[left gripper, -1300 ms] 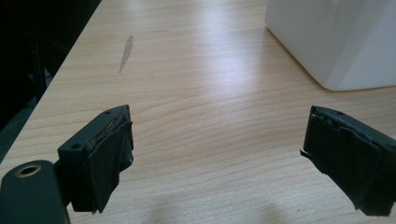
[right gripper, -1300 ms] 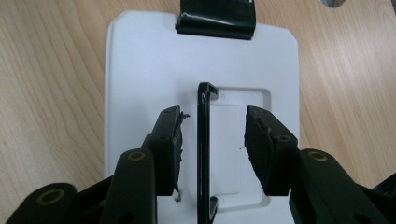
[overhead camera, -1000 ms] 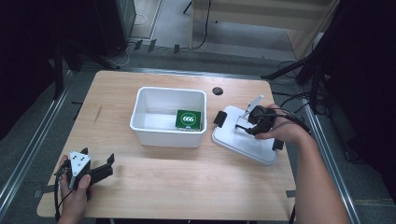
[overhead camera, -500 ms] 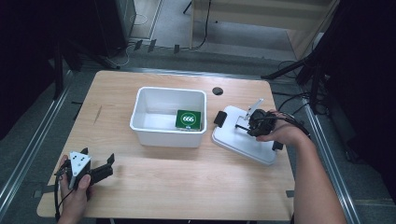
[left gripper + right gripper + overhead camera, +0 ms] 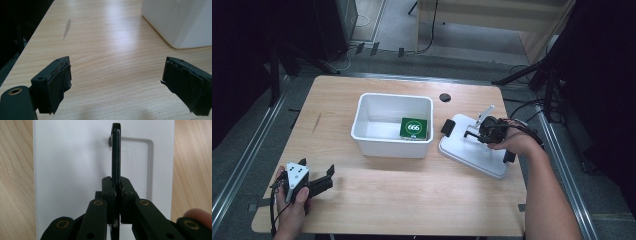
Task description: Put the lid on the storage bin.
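while the right tool point(image 5: 117, 185) clamps the lid handle point(image 5: 116, 150), the white bin point(image 5: 362, 131) holds a green card point(image 5: 414, 128) (left tool point(image 5: 125, 85) apart).

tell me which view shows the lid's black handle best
The right gripper view: the black handle stands upright on the white lid, clamped edge-on in the right tongs. The high view shows it small, behind the hand.

White bin point(image 5: 392, 131), white lid point(image 5: 472, 150), seemingly green card point(image 5: 414, 128).
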The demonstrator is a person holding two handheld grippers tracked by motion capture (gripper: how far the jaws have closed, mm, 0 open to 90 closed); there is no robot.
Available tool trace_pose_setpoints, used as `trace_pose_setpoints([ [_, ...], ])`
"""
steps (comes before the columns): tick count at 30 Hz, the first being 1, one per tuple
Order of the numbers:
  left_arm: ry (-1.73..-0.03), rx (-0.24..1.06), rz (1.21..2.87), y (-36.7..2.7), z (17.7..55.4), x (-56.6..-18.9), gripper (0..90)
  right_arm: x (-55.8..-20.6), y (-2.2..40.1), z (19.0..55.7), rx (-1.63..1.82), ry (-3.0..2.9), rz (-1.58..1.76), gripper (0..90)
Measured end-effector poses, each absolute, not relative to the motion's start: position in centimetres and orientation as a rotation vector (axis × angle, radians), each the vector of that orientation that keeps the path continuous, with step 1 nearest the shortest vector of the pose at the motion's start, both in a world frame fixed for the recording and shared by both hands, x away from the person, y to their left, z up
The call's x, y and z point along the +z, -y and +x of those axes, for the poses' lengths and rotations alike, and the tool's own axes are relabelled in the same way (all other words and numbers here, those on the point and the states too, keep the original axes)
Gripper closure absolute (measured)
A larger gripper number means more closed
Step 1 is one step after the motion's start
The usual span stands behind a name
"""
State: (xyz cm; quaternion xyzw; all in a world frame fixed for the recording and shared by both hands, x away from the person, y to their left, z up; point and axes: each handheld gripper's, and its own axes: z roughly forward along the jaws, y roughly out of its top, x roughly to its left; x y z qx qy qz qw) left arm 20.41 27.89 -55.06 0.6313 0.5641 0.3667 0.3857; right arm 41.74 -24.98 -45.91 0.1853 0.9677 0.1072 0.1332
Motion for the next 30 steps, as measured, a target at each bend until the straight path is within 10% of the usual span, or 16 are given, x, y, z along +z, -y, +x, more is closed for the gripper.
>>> trace_pose_setpoints([
  [30, -1.439, 0.939, 1.607, -27.9, 20.4, -55.1, 9.0, -40.0, 26.2, 40.7, 0.369, -2.749, 0.424, 85.7],
])
